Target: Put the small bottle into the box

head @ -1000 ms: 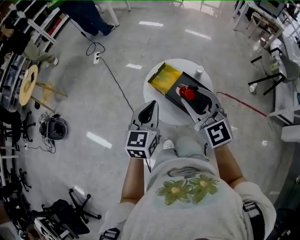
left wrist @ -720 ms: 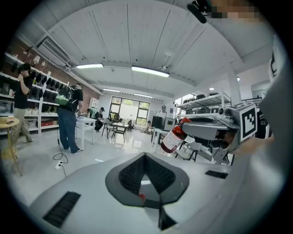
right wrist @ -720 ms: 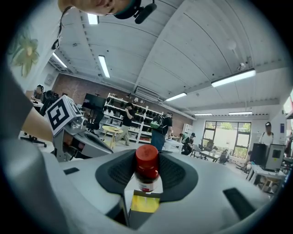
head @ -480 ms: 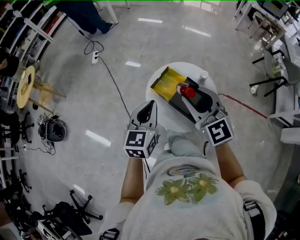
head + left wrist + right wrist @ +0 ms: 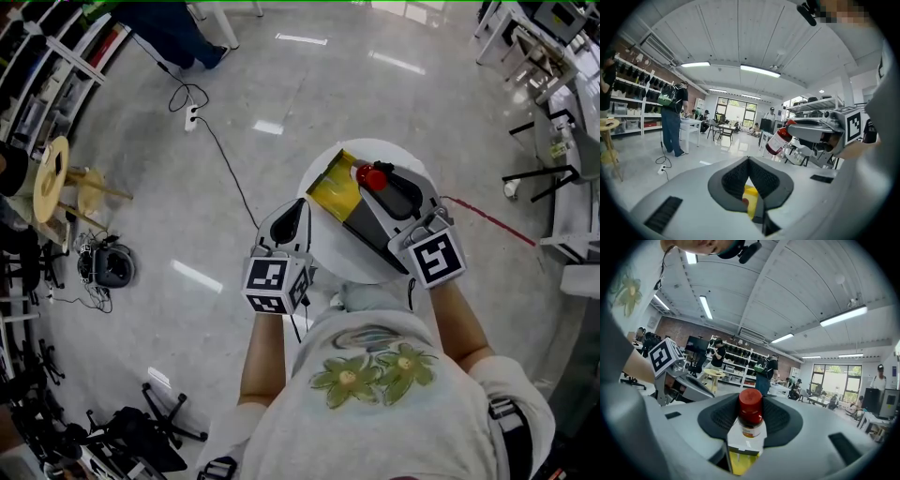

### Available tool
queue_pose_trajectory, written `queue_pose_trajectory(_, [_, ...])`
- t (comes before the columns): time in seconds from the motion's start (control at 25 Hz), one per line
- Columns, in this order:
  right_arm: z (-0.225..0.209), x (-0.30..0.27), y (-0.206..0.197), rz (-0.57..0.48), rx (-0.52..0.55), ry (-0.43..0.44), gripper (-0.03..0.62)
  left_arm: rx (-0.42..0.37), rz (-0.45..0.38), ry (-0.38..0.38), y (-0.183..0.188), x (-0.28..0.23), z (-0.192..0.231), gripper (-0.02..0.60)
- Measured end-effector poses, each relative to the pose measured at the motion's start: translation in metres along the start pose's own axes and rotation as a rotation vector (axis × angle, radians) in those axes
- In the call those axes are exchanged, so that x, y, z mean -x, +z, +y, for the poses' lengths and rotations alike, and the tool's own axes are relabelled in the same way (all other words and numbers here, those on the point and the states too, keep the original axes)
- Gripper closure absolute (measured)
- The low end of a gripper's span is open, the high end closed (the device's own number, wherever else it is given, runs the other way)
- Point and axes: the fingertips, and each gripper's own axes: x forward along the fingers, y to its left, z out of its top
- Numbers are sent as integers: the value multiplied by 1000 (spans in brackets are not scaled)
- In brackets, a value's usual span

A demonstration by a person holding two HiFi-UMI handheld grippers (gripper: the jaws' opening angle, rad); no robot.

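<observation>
The small bottle (image 5: 376, 177), dark with a red cap and a white label, sits between the jaws of my right gripper (image 5: 384, 182), which is shut on it. It hangs over the far end of the box (image 5: 335, 190), which is yellow inside with a black part, on the round white table (image 5: 337, 255). In the right gripper view the bottle (image 5: 750, 414) stands upright in the jaws with the yellow box (image 5: 742, 462) below. My left gripper (image 5: 301, 207) is shut and empty at the table's near left edge. In the left gripper view the bottle (image 5: 780, 138) shows to the right.
A cable and power strip (image 5: 193, 95) lie on the floor behind the table. A person's legs (image 5: 174, 29) stand at the far left. A wooden stool (image 5: 58, 176) is at the left, chairs (image 5: 553, 141) at the right. A red line (image 5: 489, 217) crosses the floor.
My right gripper has carried the bottle farther from me, from beside the box's black part to its far end. The left gripper has stayed at the table's near edge.
</observation>
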Motion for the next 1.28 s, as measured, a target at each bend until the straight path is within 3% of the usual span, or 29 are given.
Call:
queue_pose_trajectory(0.24, [-12,-31,-6,22,-2,34,441,6,20,21,7,-18,20,581])
queue_pose_trajectory(0.88, [-29,-66,-53,103,-60,95,441,50,119,38,-19,-56,29,581])
queue_pose_trajectory(1.28, [-27,-83,-81,173,-81,136,441,55,110,64,-14,-65,41,581])
